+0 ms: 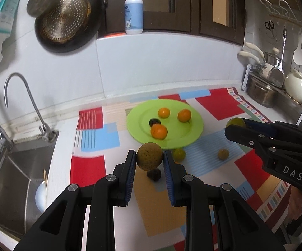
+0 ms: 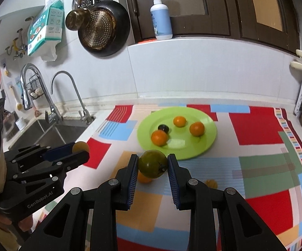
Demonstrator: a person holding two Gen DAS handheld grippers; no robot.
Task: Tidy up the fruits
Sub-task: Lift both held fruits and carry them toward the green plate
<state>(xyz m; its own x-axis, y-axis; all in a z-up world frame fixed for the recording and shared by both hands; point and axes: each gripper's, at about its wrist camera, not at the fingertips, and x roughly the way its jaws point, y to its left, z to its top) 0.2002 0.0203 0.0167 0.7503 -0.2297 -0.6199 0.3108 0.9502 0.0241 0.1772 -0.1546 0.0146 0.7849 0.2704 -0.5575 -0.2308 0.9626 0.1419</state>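
Step in hand: carrying fruit to the round lime-green plastic plate point(image 1: 192, 129), which already holds three oranges.

Left gripper point(image 1: 149, 163) clamps a speckled tan-yellow round fruit point(image 1: 149, 155) above the tabletop point(image 1: 63, 146). Right gripper point(image 2: 153, 166) clamps a dull olive-green round fruit point(image 2: 152, 166).

Next move, probably: reach over the plate, lower, release.

We are reading "DAS" in white letters on the black body of the right tool point(image 1: 237, 125), at the left wrist view's right edge. We are reading "GenRobot.AI" on the body of the left tool point(image 2: 80, 149). Print on the soap bottle point(image 1: 133, 12) and the hanging packet point(image 2: 46, 27) is staying too small for us to read.
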